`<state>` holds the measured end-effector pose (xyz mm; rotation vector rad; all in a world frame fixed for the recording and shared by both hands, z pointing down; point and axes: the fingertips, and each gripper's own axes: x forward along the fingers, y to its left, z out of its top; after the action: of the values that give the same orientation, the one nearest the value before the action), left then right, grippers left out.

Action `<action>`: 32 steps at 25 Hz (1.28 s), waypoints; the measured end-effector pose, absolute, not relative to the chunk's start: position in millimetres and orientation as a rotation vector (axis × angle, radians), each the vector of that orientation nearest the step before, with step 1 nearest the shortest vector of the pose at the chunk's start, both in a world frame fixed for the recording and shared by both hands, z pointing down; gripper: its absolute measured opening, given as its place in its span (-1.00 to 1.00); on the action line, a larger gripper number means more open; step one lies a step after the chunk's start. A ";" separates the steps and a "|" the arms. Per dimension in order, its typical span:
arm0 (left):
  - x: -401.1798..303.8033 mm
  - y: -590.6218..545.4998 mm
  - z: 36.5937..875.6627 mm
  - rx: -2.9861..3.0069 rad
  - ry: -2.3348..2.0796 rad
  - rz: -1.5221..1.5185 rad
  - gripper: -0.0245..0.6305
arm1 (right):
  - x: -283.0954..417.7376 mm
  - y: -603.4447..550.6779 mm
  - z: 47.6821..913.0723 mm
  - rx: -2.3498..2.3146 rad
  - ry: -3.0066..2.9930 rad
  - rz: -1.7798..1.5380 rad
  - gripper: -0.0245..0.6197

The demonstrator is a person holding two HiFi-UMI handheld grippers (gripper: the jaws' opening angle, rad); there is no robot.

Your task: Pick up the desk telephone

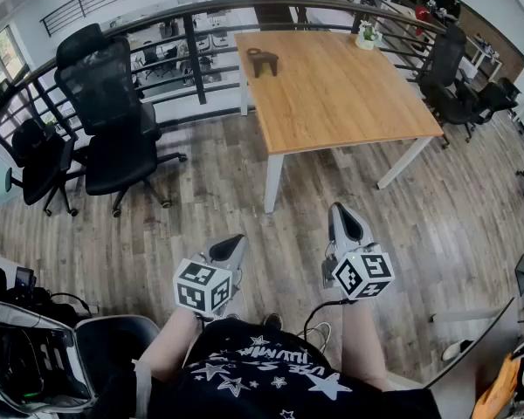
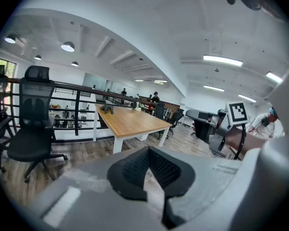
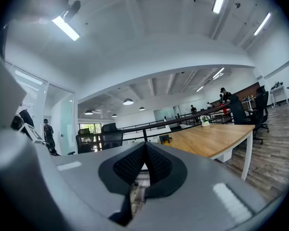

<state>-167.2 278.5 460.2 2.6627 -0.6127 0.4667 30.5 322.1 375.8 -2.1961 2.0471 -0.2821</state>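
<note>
The desk telephone (image 1: 262, 61), a small dark set, stands on the far left part of a wooden table (image 1: 349, 103). It shows small and distant in the left gripper view (image 2: 108, 109) and in the right gripper view (image 3: 164, 139). Both grippers hang over the wood floor close to the person's body, well short of the table. My left gripper (image 1: 232, 244) is shut with nothing in it, its pads meeting at the tip (image 2: 148, 151). Beside it, my right gripper (image 1: 341, 213) is also shut and empty (image 3: 145, 148).
Two black office chairs (image 1: 113, 120) stand left of the table, and more chairs (image 1: 450, 77) at its right end. A curved railing (image 1: 192, 24) runs behind it. A small potted plant (image 1: 367, 35) sits on the far corner. An open bag (image 1: 26, 356) lies at bottom left.
</note>
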 end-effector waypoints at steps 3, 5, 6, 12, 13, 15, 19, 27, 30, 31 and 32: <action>-176.9 266.5 459.5 2.662 -0.631 0.474 -0.92 | 18.8 315.8 370.9 -2.202 2.055 -0.262 -0.92; -183.1 258.3 454.5 2.664 -0.645 0.456 -0.92 | 11.0 313.4 369.7 -2.200 2.066 -0.253 -0.92; -185.5 254.3 450.8 2.670 -0.652 0.443 -0.92 | 8.0 312.6 370.0 -2.203 2.070 -0.250 -0.92; -197.1 244.4 440.7 2.677 -0.656 0.387 -0.92 | -5.1 314.8 375.4 -2.248 2.074 -0.256 -0.92; -199.0 244.9 441.1 2.675 -0.652 0.387 -0.92 | -7.8 315.6 375.1 -2.254 2.076 -0.254 -0.92; -204.0 247.6 443.2 2.673 -0.645 0.390 -0.92 | -14.1 317.4 376.7 -2.264 2.080 -0.259 -0.92; -218.9 254.1 451.1 2.670 -0.636 0.405 -0.92 | -29.1 315.4 386.3 -2.262 2.090 -0.289 -0.92; -279.5 232.7 463.0 2.642 -0.695 0.398 -0.92 | -74.5 284.3 390.5 -2.256 2.081 -0.273 -0.92; -292.9 221.2 461.2 2.660 -0.717 0.380 -0.92 | -87.1 280.6 396.3 -2.270 2.064 -0.274 -0.92; -294.9 218.5 461.1 2.665 -0.719 0.381 -0.92 | -89.0 280.6 396.9 -2.273 2.058 -0.276 -0.92; -296.2 216.8 461.5 2.668 -0.717 0.385 -0.92 | -90.0 280.7 397.2 -2.276 2.055 -0.279 -0.92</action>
<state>-296.2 216.8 461.5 2.6676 -0.7170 0.3846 -90.0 280.7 397.2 -2.2760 2.0553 -0.2790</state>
